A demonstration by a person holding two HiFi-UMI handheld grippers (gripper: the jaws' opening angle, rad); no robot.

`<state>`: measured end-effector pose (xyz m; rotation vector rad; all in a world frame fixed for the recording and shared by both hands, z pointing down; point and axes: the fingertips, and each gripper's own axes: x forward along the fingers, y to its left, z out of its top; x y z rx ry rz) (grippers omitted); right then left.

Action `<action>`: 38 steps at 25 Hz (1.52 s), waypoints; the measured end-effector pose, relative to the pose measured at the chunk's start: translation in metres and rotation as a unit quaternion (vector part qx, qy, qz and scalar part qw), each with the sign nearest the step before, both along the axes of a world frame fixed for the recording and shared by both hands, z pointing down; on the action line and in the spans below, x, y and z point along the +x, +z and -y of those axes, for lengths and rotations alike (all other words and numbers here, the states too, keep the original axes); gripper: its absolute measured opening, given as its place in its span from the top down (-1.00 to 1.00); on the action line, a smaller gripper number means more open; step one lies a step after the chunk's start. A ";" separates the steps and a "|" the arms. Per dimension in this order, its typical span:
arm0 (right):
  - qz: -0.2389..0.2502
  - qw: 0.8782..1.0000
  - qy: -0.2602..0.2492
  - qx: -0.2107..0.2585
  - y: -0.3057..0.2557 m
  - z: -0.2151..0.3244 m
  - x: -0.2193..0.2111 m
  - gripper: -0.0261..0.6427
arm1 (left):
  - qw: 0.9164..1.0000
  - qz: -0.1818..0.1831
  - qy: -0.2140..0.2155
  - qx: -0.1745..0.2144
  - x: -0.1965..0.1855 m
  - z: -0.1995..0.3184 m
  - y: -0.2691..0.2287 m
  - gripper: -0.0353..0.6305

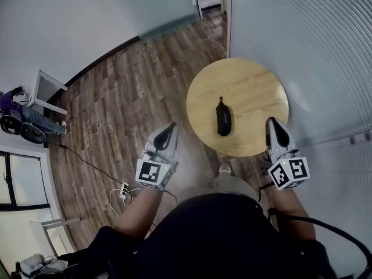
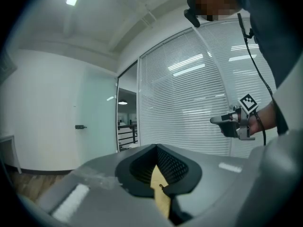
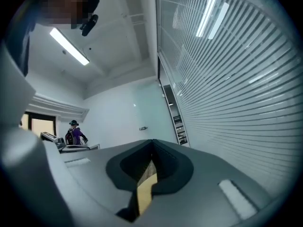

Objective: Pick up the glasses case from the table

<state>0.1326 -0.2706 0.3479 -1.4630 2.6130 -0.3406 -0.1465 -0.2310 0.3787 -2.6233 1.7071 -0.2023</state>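
Note:
A black glasses case (image 1: pixel 223 117) lies near the front of a round wooden table (image 1: pixel 250 80), its long side pointing away from me. My left gripper (image 1: pixel 171 127) hovers over the floor to the left of the table edge, jaws shut and empty. To the right of the case, my right gripper (image 1: pixel 273 122) hangs above the table's front right rim, also shut with nothing in it. In the left gripper view my left gripper (image 2: pixel 155 148) shows only a thin slit of tabletop, and my right gripper (image 2: pixel 227 121) is level off to the side. In its own view my right gripper (image 3: pixel 151 142) is shut.
The table stands close to a glass wall with blinds (image 1: pixel 314 45) on the right. Wooden floor (image 1: pixel 128 97) spreads to the left, with a power strip (image 1: pixel 124 189) and its cable. A white chair (image 1: pixel 46 89) and a seated person (image 1: pixel 23 118) are at the far left.

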 end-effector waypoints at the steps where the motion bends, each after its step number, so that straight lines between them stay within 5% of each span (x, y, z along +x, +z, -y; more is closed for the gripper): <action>1: -0.005 1.000 -0.011 0.007 -0.002 0.013 -0.007 0.89 | 1.000 -0.001 -0.004 0.005 -0.001 0.010 -0.003 0.88; 5: -0.021 0.999 -0.029 -0.016 0.035 0.060 -0.032 0.89 | 1.000 -0.011 -0.017 -0.001 -0.002 0.049 0.009 0.88; 11: -0.028 0.994 -0.028 -0.107 0.154 0.094 -0.068 0.88 | 0.999 0.003 0.030 -0.040 0.008 0.096 0.074 0.88; 17: -0.035 0.980 -0.025 -0.192 0.243 0.144 -0.101 0.51 | 0.994 0.022 0.055 -0.087 -0.006 0.172 0.156 0.88; 21: -0.060 0.965 -0.020 -0.253 0.310 0.152 -0.113 0.06 | 0.993 0.019 0.075 -0.095 -0.006 0.192 0.194 0.88; 27: -0.092 0.940 -0.013 -0.328 0.381 0.157 -0.122 0.00 | 0.989 0.010 0.091 -0.119 -0.003 0.213 0.216 0.88; 35: -0.133 0.918 -0.078 -0.367 0.425 0.157 -0.161 -0.19 | 0.986 0.009 0.095 -0.139 0.002 0.218 0.235 0.88; 38: -0.141 0.918 -0.079 -0.362 0.432 0.159 -0.165 -0.17 | 0.986 0.011 0.093 -0.136 0.002 0.218 0.237 0.88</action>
